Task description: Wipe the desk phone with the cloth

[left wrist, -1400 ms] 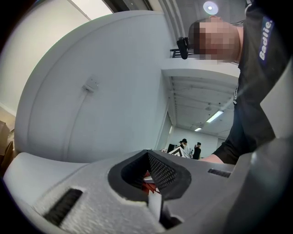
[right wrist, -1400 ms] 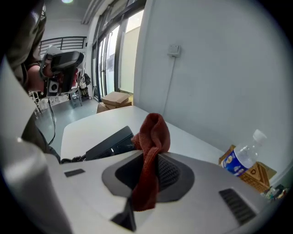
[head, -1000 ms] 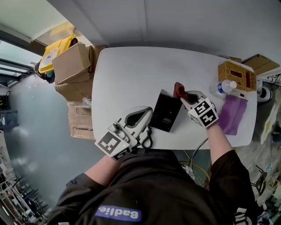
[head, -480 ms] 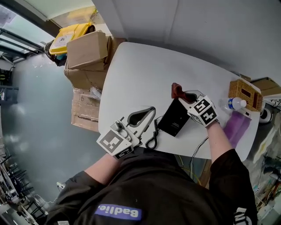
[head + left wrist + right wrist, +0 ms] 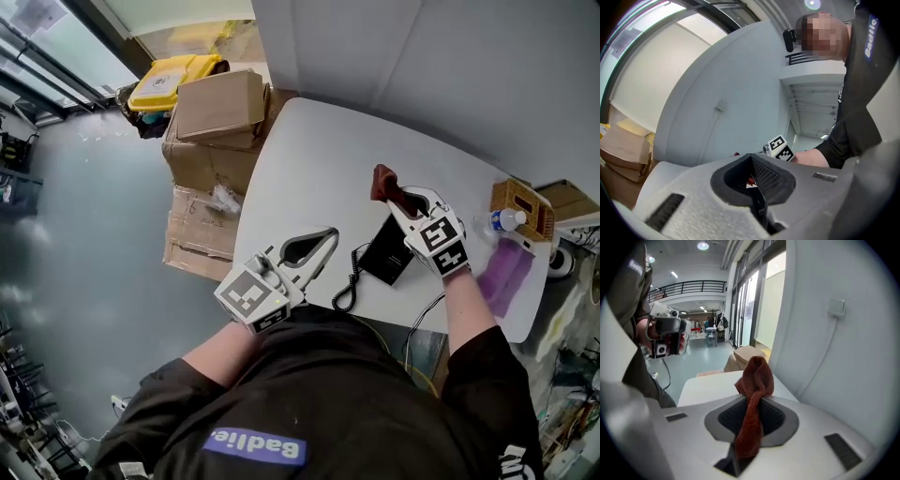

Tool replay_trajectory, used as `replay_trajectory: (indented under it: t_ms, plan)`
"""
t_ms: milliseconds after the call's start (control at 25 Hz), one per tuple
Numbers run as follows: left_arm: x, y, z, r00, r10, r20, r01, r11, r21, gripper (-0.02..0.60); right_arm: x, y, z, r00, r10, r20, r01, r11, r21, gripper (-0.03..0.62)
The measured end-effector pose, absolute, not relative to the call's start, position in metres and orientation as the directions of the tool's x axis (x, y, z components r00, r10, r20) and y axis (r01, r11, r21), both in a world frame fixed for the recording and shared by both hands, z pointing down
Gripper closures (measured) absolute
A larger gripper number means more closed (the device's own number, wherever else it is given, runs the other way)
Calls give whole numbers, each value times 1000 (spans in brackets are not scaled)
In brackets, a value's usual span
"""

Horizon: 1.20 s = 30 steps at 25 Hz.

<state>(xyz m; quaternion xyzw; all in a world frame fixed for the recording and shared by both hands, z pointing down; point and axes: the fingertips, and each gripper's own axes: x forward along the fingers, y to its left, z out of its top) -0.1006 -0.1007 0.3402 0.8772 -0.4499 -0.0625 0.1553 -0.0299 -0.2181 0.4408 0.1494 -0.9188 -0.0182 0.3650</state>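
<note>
— Where's the phone?

— The desk phone (image 5: 386,255) lies flat on the white table (image 5: 319,159), close to the near edge. It is about midway along that edge and turned askew to it. Its coiled cord (image 5: 349,281) curls off its left side toward the same edge, between the phone and my left gripper (image 5: 328,234).

— And your right tool?

— My right gripper (image 5: 392,199) is clamped on the dark red cloth (image 5: 754,380). The jaws pinch the cloth's lower part, and the rest stands up past the tips in a bunched fold. From above, the gripper hangs over the phone's far end, with the fold poking out beyond it over bare table. Whether cloth touches phone I cannot tell.

— The left one?

— It sits by the near left corner, left of the cord, tips pointing toward the table's middle. Its jaws are drawn together. A thin dark strip shows in the seam, and I cannot tell what it is.

— Anything else about?

— A wicker basket (image 5: 520,208) stands at the far right corner, with a water bottle (image 5: 497,223) just beside it. A purple sheet (image 5: 506,272) lies along the right edge. Cardboard boxes (image 5: 220,108) stand on the floor off the left edge.
</note>
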Motion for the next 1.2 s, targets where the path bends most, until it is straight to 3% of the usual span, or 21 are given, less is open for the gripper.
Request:
replay_trajectory:
  t_ms: [200,480,720,1200]
  plan:
    - [-110,-58,317,666,-745,-17,-706,-638,308,581,-47,-156,368,-734,-421,534,-406,901,153,523]
    - [-131,3,315,732,-680,-38,-635,-702,322,581,-82,-43,321,-796,-467,385,-524,850,-53,523]
    - [-130,36,302,758,-651,-36,-615,-732,293,581,-100,23,311,-833,-434,342,-491,866,-96,523]
    - [-113,34,275,729,-684,-25,-664,-716,217,580,-91,30,279,-904,-377,203,-408,902,-142,523]
